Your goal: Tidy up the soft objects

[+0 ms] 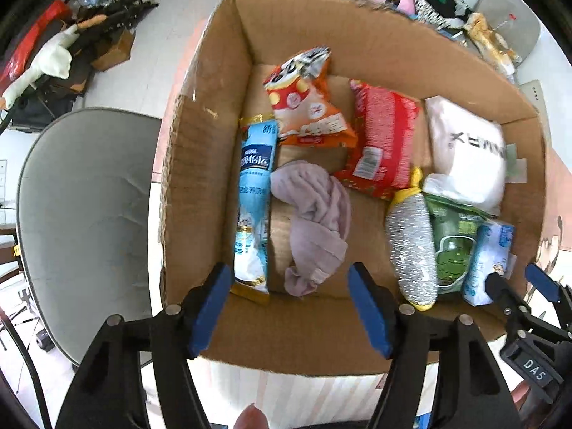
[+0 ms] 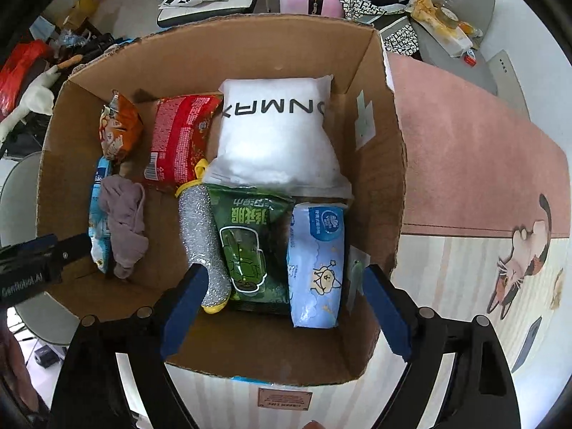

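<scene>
Jaws of the left gripper stand wide apart, empty, over the near edge of the cardboard box, above a purple cloth. Right gripper gapes too, above the silver sponge, green pack and blue tissue pack; a white pillow lies farther back.

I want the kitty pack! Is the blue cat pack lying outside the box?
No, the blue cat pack lies inside the cardboard box, beside the green pack.

Grey chair on pale, perhaps tiled, floor.
</scene>
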`<state>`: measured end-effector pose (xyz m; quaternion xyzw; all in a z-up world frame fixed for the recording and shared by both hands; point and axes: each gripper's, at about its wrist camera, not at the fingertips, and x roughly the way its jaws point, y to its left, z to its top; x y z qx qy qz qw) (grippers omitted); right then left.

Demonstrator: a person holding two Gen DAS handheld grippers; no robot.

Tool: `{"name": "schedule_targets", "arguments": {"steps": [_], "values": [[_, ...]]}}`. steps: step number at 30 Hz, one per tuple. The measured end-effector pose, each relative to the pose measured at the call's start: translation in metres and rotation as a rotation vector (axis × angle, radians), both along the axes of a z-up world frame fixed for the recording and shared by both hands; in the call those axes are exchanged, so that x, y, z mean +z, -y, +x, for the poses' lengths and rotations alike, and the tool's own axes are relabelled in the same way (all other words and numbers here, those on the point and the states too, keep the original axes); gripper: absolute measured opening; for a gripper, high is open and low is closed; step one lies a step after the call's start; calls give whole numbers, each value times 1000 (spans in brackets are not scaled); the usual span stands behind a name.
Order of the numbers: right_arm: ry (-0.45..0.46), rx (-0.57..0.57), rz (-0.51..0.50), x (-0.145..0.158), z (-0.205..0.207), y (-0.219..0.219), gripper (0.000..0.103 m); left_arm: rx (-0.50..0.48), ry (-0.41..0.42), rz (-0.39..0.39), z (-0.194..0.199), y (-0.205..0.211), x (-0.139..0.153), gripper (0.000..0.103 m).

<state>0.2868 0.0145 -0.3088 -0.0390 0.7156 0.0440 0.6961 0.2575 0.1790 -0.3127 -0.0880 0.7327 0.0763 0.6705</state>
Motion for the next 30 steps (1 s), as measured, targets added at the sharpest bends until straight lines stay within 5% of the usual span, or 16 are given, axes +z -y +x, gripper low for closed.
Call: {"name": "schedule_targets", "arguments": {"steps": [8, 21, 30], "values": [[36, -14, 13, 8, -17, -4, 103, 10, 147, 53, -12, 11, 34, 100], [117, -42, -4, 37, -37, 7, 103, -13, 250, 67, -31, 17, 59, 100], [265, -43, 51, 130, -85, 24, 103, -47, 396, 101, -75, 34, 137, 100]]}}
